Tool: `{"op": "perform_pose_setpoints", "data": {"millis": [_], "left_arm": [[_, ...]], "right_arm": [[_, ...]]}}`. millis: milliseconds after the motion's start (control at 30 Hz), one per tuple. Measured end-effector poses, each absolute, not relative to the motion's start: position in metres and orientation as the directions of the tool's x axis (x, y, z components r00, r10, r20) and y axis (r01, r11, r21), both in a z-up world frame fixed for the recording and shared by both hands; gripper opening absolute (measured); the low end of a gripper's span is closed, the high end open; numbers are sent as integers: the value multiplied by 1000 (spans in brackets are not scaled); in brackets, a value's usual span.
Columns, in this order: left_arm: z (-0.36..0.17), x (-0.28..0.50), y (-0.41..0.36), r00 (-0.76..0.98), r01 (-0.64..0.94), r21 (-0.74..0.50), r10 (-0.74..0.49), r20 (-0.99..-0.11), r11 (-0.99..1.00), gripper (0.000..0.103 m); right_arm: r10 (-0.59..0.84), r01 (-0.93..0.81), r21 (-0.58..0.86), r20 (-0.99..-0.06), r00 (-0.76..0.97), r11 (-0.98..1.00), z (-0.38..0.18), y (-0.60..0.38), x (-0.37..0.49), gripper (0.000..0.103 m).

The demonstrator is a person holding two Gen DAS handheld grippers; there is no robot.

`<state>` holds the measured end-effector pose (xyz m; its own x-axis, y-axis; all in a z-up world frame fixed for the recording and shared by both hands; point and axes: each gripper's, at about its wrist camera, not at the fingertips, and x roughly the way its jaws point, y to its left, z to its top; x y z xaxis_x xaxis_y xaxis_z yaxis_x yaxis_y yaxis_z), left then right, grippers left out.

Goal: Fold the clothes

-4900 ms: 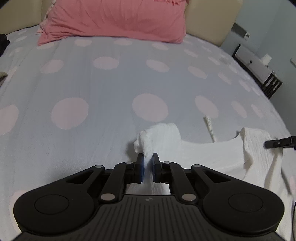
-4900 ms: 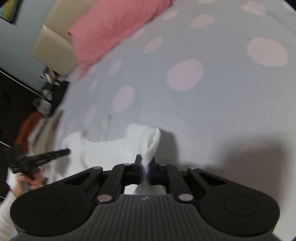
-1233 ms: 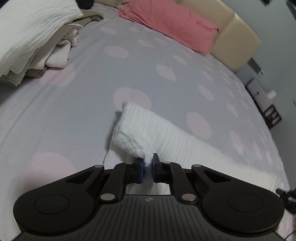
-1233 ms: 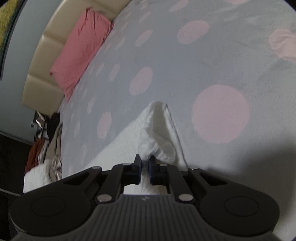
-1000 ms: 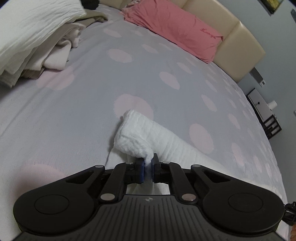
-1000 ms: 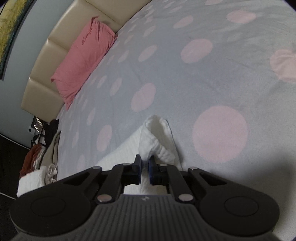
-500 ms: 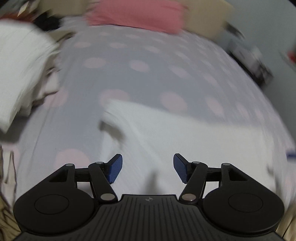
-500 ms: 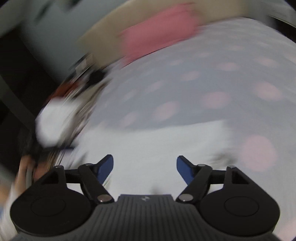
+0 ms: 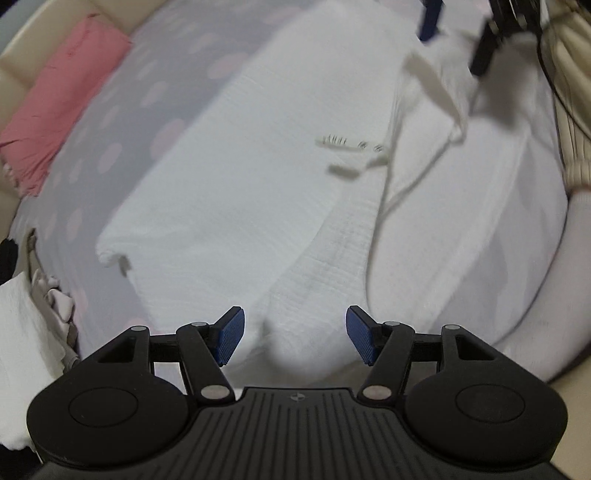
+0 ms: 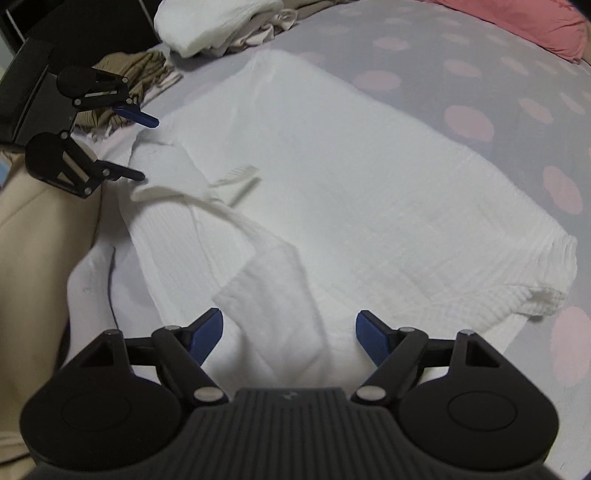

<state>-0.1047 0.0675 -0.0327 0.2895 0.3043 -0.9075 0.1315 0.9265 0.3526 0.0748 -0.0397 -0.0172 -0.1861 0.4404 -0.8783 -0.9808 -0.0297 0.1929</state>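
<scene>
A white crinkled garment (image 9: 236, 177) lies spread flat on the spotted bedsheet, folded over on itself, with its cream drawstring ends (image 9: 351, 147) lying on top. My left gripper (image 9: 295, 338) hovers open over the garment's near edge with nothing between its blue pads. My right gripper (image 10: 290, 336) is also open, above a folded flap of the garment (image 10: 351, 192), its pads clear of the cloth. Each gripper shows in the other's view: the right gripper (image 9: 456, 40) at the top right, the left gripper (image 10: 142, 147) at the upper left.
A pile of white and beige clothes (image 10: 221, 22) sits at the bed's far side. A pink pillow (image 9: 62, 103) leans on the cream headboard. A person's beige trouser leg (image 10: 37, 240) and white sock (image 10: 88, 284) are at the garment's left edge.
Both grippers were shut on rolled corners of the white garment; they have let go, opened wide, rolled and drawn back. The garment now lies flat and folded.
</scene>
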Motion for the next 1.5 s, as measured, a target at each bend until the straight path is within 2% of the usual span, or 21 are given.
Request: {"op": "perform_pose_setpoints", "data": {"millis": [267,300,400,467,600,867,900,933,1033,1167,1200,1267,1333,1433,1500], "left_arm": [[-34,-106,71,265,183,312,259,-929,932,59],[-37,-105,72,250,187,304,254,-934,934,59],[-46,-105,73,199,216,284,242,-950,934,59],[-53,-107,72,164,232,265,231,-959,936,59],[-63,-110,72,99,246,224,206,-974,943,59],[-62,-122,72,80,290,206,191,-978,935,59],[-57,-125,73,90,291,208,189,-978,934,59],[-52,-128,75,103,289,209,187,-977,934,59],[-39,-130,86,138,241,181,151,-979,954,59],[-31,-119,107,205,157,92,59,-977,983,59],[-31,-114,111,221,144,84,51,-974,986,59],[-34,-102,119,251,96,94,67,-966,991,59],[-41,-88,131,254,6,109,104,-961,994,59],[-58,-79,146,211,-77,100,114,-971,992,59],[-67,-82,147,168,-67,103,113,-979,992,59]], "right_arm": [[429,-964,218,-864,-262,-150,-14,-46,63,79],[422,-961,220,-865,-271,-166,-16,-46,59,74],[378,-952,234,-878,-294,-196,-26,-43,48,48],[327,-945,265,-890,-316,-193,-34,-41,43,43],[233,-933,304,-910,-344,-191,-46,-44,32,43],[152,-916,370,-907,-392,-157,-44,-49,27,51],[144,-912,375,-906,-398,-165,-42,-51,27,54],[163,-909,383,-898,-408,-164,-37,-53,28,58],[259,-899,413,-861,-438,-146,-18,-61,34,58],[455,-890,443,-775,-439,-105,-6,-47,37,58],[498,-894,438,-758,-422,-92,-6,-40,36,56],[561,-902,427,-731,-389,-70,-9,-25,33,45],[578,-905,423,-726,-373,-52,-20,-6,27,23],[553,-904,427,-750,-362,-14,-43,17,16,16],[514,-904,427,-777,-363,6,-60,27,6,12]]}}
